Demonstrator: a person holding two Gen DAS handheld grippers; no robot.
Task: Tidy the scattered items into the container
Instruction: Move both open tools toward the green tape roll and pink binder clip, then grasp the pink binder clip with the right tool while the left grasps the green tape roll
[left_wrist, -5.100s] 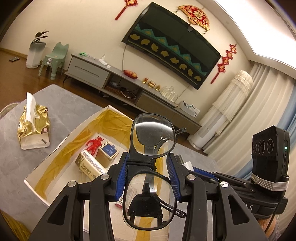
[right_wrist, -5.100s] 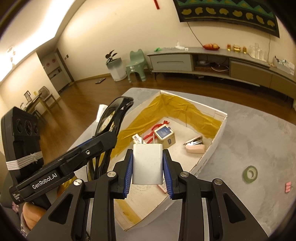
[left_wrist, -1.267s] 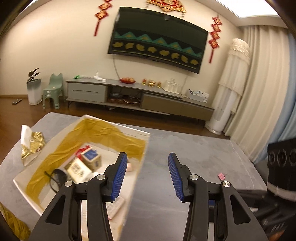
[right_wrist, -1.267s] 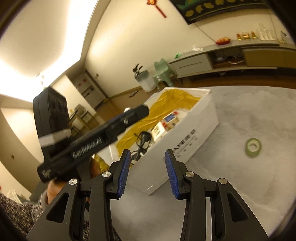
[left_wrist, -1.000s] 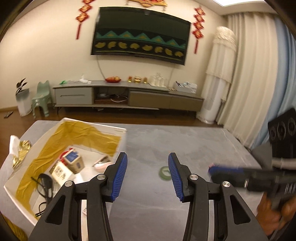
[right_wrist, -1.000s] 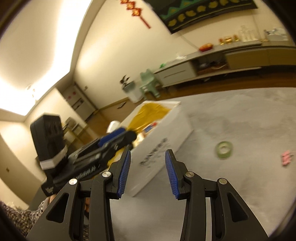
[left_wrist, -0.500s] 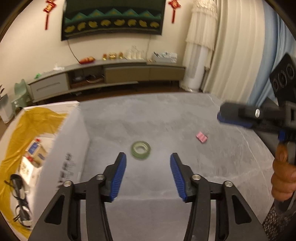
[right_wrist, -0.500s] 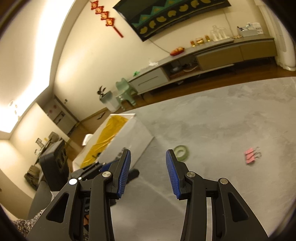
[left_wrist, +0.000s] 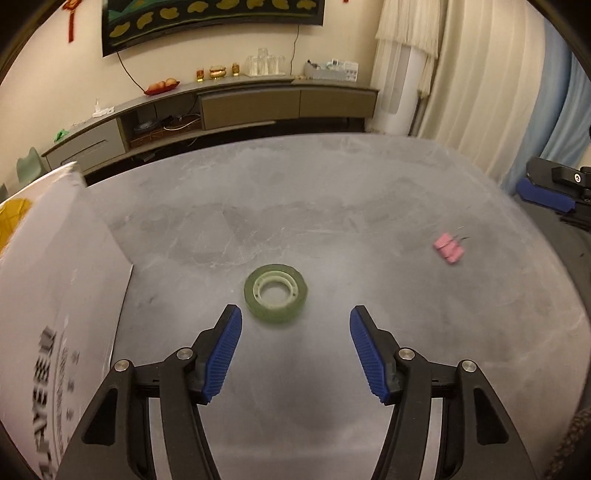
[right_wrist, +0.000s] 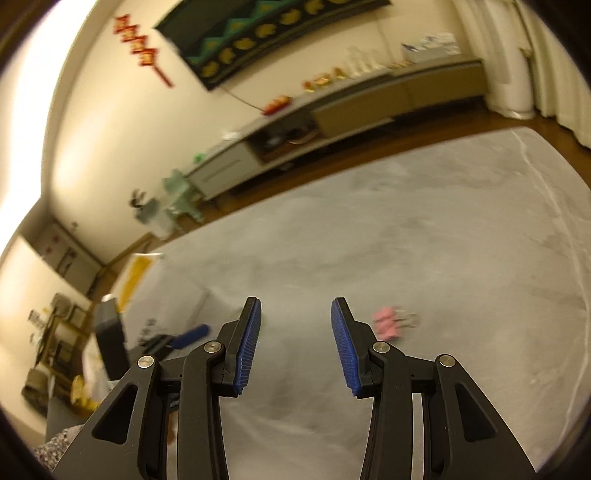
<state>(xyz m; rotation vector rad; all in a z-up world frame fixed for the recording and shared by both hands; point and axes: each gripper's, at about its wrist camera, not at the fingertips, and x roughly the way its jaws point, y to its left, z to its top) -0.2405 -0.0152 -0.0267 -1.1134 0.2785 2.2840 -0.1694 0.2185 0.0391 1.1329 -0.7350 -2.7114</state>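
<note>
Container filled so far, two small items left outside

Container, a large white cardboard box (left_wrist: 55, 295) with yellow tape inside, stands at the left on the grey stone surface (left_wrist: 332, 192). Both tools were holding things five seconds ago, glasses and a white charger; now both are empty and have turned away from the box. The left tool (left_wrist: 295, 325) is wide and hovers just before the green tape roll (left_wrist: 276, 292). The right tool (right_wrist: 295, 332), also wide, is near the pink binder clips (right_wrist: 388, 325). I judge these two are next.
</note>
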